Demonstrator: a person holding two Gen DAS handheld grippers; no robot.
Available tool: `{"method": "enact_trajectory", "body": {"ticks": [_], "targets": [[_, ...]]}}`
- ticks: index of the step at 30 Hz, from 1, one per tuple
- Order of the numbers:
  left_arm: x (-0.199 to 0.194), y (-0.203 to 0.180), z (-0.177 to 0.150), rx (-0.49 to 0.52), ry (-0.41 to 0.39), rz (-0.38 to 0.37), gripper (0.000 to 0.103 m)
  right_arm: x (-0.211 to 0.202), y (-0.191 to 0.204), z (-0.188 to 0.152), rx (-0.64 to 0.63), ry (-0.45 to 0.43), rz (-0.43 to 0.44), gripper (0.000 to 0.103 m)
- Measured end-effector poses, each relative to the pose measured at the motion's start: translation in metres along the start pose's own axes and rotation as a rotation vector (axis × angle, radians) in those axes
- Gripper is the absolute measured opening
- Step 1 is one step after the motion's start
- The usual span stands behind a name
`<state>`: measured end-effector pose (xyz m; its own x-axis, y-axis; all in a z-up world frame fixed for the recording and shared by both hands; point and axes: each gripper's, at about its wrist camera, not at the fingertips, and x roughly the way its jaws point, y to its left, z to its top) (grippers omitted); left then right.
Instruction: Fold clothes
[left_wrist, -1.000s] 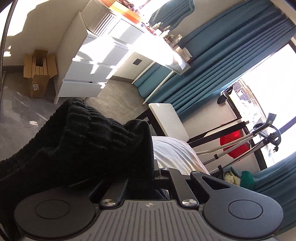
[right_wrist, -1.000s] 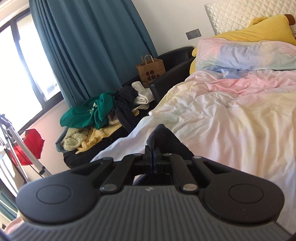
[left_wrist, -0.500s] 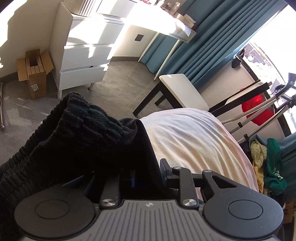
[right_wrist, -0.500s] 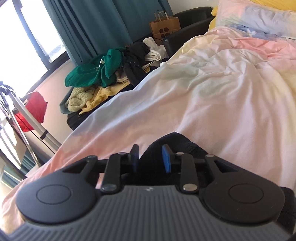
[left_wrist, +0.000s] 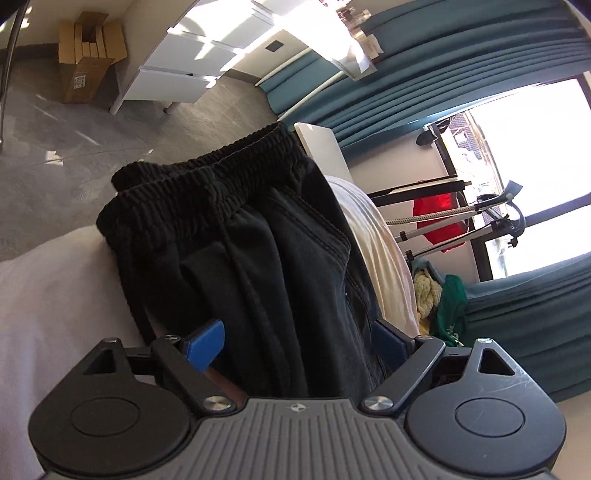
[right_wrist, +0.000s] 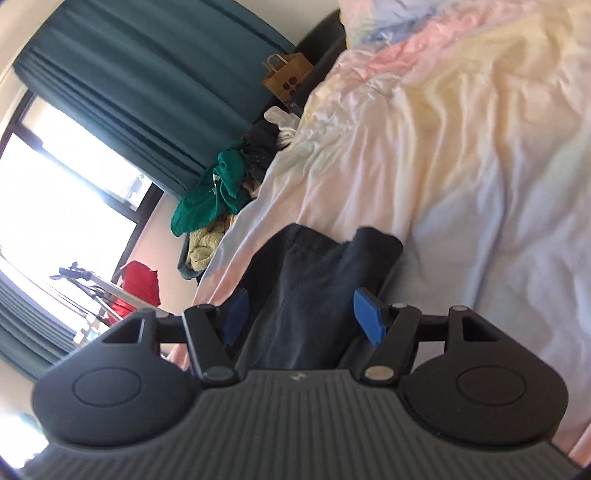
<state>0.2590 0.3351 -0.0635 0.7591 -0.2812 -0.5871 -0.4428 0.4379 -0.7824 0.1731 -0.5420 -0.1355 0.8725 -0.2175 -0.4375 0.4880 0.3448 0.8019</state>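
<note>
Trousers (left_wrist: 258, 251) lie on the bed (right_wrist: 461, 166), running straight ahead between both sets of opening jaws, waistband beyond the left gripper (left_wrist: 295, 339), the right gripper (right_wrist: 301, 314) letting go too, pads clear.

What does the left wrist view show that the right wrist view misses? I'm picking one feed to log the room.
Only left wrist: white drawers, cardboard box, grey floor, the trousers' elastic waistband.
Only right wrist: paper bag, the wide stretch of rumpled pastel bedding.
Both: black trousers between opening jaws, teal curtains, green garment, red item by the window.
</note>
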Motion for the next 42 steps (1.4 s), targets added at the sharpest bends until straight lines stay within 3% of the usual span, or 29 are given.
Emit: {"method": "enact_trajectory", "body": {"ticks": [3, 6, 10, 13, 14, 15, 16, 17, 19, 21, 27, 31, 39, 42], "targets": [[-0.001, 0.026, -0.017, -0.032, 0.008, 0.028, 0.087, 0.004, -0.031, -0.018, 0.119, 0.102, 0.024, 0.066], [0.009, 0.031, -0.03, 0.013, -0.034, 0.046, 0.087, 0.018, -0.021, -0.029, 0.031, 0.14, 0.056, 0.066], [0.036, 0.032, -0.026, 0.001, -0.102, 0.001, 0.088, 0.057, -0.008, -0.035, 0.006, 0.19, 0.079, 0.066], [0.058, 0.022, -0.019, -0.027, -0.181, 0.011, 0.086, 0.087, -0.005, -0.035, 0.007, 0.16, 0.052, 0.063], [0.062, 0.019, -0.017, -0.035, -0.204, 0.025, 0.08, 0.095, -0.004, -0.033, 0.008, 0.139, 0.039, 0.063], [0.066, 0.015, -0.013, -0.049, -0.226, 0.043, 0.067, 0.101, -0.004, -0.031, 0.009, 0.109, 0.021, 0.053], [0.069, 0.015, -0.009, -0.068, -0.224, 0.049, 0.062, 0.103, -0.003, -0.029, 0.003, 0.082, 0.002, 0.029], [0.071, 0.016, -0.004, -0.087, -0.217, 0.053, 0.058, 0.105, -0.002, -0.027, -0.003, 0.055, -0.015, 0.022], [0.066, 0.018, 0.003, -0.129, -0.209, 0.037, 0.037, 0.1, 0.005, -0.024, -0.03, 0.011, -0.015, 0.013], [0.058, 0.012, 0.011, -0.128, -0.208, 0.029, 0.026, 0.093, 0.014, -0.022, -0.062, -0.023, -0.006, 0.011], [0.011, -0.022, 0.013, -0.035, -0.216, 0.002, 0.016, 0.049, 0.026, -0.011, -0.075, -0.061, 0.011, 0.009], [-0.026, -0.032, 0.007, -0.008, -0.193, -0.009, 0.015, 0.007, 0.009, -0.005, -0.011, -0.077, 0.0, 0.009], [-0.13, 0.014, -0.042, 0.031, -0.119, 0.014, 0.015, -0.079, -0.075, -0.014, 0.155, -0.038, -0.099, 0.009], [-0.163, 0.031, -0.059, 0.053, -0.101, 0.015, 0.016, -0.1, -0.089, -0.009, 0.185, -0.032, -0.1, 0.009]]}}
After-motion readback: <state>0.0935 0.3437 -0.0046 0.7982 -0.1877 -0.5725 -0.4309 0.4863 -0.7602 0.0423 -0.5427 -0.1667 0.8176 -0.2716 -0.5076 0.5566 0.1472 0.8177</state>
